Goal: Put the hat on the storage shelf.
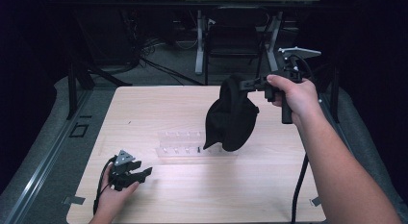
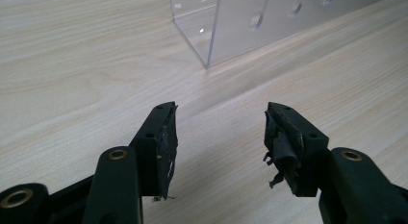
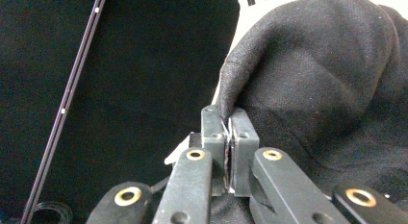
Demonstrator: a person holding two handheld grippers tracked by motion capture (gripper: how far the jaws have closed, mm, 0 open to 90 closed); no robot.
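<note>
The right gripper (image 1: 257,82) is pinched tight on one edge of a black cloth (image 1: 231,116). The cloth hangs down below the gripper, up in the air over the bench (image 1: 144,108). In the right gripper view, just a thin bit of cloth (image 3: 308,80) sits between the two jaws.

The left gripper (image 1: 139,175) rests low on the bench with its jaws wide apart and nothing between them. A clear plastic rack (image 2: 250,22) stands a little way in front of it.

The cloth could slip out and fall, because so little of it is held. Its bottom hangs very near the rack (image 1: 180,147), so it could catch on it and drag or tip it if the hand swings.
</note>
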